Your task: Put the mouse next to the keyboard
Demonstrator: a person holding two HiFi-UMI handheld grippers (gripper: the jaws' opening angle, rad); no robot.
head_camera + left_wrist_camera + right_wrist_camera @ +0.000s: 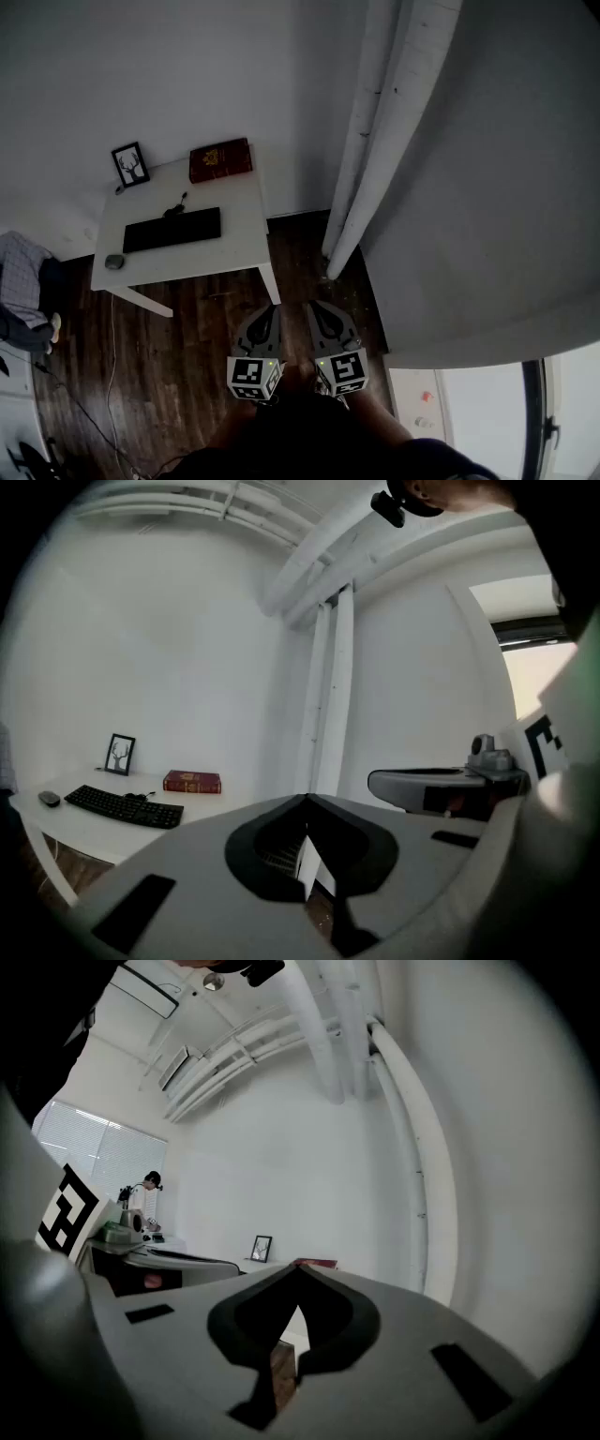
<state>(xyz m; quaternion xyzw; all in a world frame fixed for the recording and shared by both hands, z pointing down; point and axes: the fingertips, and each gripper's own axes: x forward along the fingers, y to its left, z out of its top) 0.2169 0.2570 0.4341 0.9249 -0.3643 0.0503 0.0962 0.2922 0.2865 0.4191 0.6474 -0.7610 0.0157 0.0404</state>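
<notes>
Mouse: mouse (114, 262) left of centre, at the white table's (239, 248) near-left corner, apart from the black keyboard (172, 230)
Grippers: left gripper (271, 309) and right gripper (315, 307) both pressed together, empty, low centre, well short of the table
Risk: a clumsy pinch could push the mouse over the close edge
Room: bare tabletop right of the keyboard

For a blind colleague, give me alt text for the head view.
The left gripper and right gripper, both shut and empty, hover over wood floor, short of a white table holding a black keyboard, a grey mouse to its left, a red book and a framed picture.
</notes>
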